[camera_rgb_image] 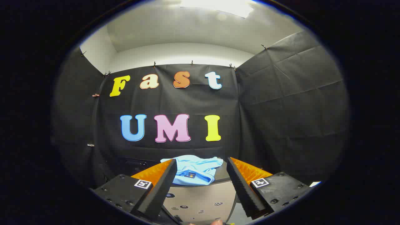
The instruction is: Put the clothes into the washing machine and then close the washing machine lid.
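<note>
Light-blue cloth, crumpled: clothes (195, 170) heaped on a dark rounded top, overhanging its front edge, with a small dark tag on the lower fold. Lying just ahead of the hand-held gripper (200, 165), framed in the gap between its two fingers, touched by neither. Fingers spread wide apart, nothing pinched between them; ridged inner faces turned toward each other, tips level with the near edge of the garment. Square black-and-white marker on each finger's base block.

Below the cloth, pale front panel of the washing machine (203, 201), carrying a few small dark round marks and patterned patches; top surface dark, curving away under the garment. Lid not clearly made out, open or closed impossible to tell.

Behind, black cloth wall (281, 103) of the booth, creased in folds, pinned with small clips along the upper hem; side panels angled inward on both sides. Above that, plain white wall and ceiling with a bright light panel (218, 6).

At the very bottom, between the finger bases, a sliver of a fingertip (216, 222).
</note>
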Motion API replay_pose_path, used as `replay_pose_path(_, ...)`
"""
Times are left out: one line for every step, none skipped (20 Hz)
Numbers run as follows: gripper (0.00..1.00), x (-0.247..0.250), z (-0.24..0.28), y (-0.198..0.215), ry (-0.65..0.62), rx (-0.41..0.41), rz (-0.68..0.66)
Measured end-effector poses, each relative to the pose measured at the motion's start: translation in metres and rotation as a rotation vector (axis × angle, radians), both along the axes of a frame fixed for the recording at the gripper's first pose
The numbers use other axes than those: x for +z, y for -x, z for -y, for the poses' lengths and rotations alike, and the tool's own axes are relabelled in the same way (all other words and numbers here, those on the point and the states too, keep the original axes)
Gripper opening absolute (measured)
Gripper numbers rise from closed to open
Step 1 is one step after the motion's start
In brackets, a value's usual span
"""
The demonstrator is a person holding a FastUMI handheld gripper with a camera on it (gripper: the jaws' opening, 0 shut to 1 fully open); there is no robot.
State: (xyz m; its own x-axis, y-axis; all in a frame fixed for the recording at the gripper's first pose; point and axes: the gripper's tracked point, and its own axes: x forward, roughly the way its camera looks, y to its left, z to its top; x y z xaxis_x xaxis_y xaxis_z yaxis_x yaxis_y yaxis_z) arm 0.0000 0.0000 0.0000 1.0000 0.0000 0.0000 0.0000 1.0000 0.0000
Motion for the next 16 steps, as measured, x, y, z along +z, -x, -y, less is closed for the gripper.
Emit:
replay_pose_path(1.0, 0.002, 0.001, 0.0, -0.001, -0.002, 0.004)
replay_pose_path(1.0, 0.004, 0.002, 0.001, -0.007, -0.005, 0.009)
replay_pose_path(1.0, 0.005, 0.002, 0.002, -0.014, -0.004, 0.008)
replay_pose_path(1.0, 0.004, 0.001, 0.002, -0.015, -0.004, 0.005)
replay_pose_path(1.0, 0.004, 0.002, 0.003, -0.011, -0.005, 0.005)
replay_pose_path(1.0, 0.004, 0.003, 0.003, -0.002, -0.011, 0.003)
replay_pose_path(1.0, 0.004, 0.004, 0.004, 0.005, -0.014, 0.005)
replay_pose_path(1.0, 0.006, 0.004, 0.003, 0.004, -0.015, 0.007)
replay_pose_path(1.0, 0.007, 0.005, 0.002, -0.002, -0.016, 0.01)
replay_pose_path(1.0, 0.008, 0.005, 0.001, -0.009, -0.019, 0.011)
replay_pose_path(1.0, 0.007, 0.006, -0.002, -0.014, -0.023, 0.009)
replay_pose_path(0.99, 0.005, 0.007, -0.005, -0.017, -0.028, 0.005)
replay_pose_path(1.0, 0.002, 0.008, -0.008, -0.017, -0.032, -0.003)
replay_pose_path(1.0, -0.002, 0.008, -0.009, -0.016, -0.038, -0.017)
replay_pose_path(0.99, -0.006, 0.008, -0.009, -0.013, -0.038, -0.027)
replay_pose_path(1.0, -0.006, 0.004, -0.007, -0.013, -0.03, -0.033)
